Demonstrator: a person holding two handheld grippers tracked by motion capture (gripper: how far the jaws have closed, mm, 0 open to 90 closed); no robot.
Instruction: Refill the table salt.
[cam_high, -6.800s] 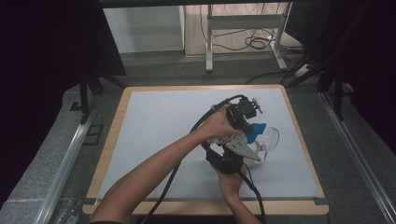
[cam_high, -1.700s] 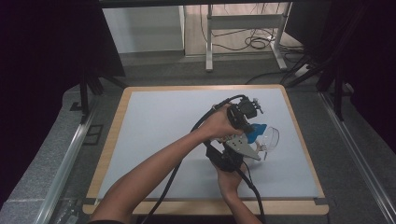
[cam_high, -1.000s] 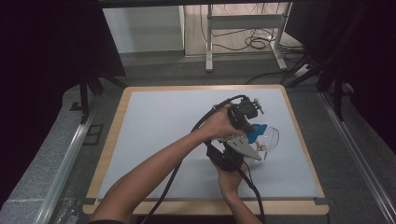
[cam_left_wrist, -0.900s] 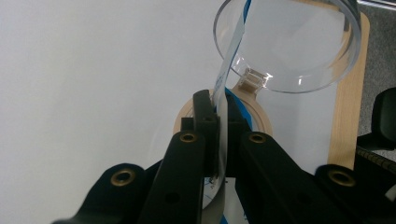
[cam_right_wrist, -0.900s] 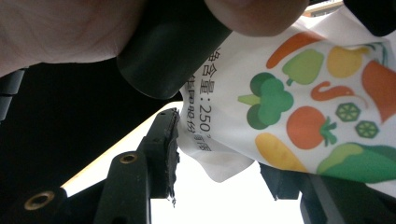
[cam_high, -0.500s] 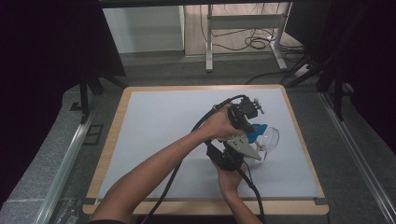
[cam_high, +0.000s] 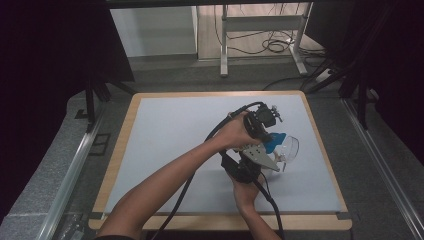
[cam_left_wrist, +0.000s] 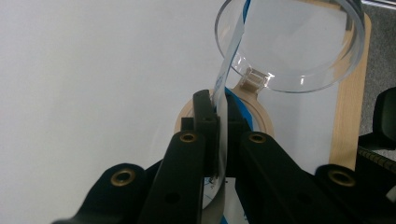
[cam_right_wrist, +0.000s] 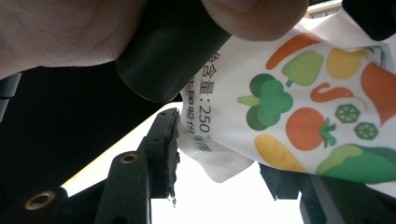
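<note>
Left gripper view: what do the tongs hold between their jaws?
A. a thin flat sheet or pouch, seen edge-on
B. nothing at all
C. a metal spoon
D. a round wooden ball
A: the left tongs are shut on a thin flat sheet that rises edge-on past the clear round lid.

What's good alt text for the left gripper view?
The left gripper is shut on the thin edge of a flat pouch, above a white table. A clear hinged lid stands open just beyond.
</note>
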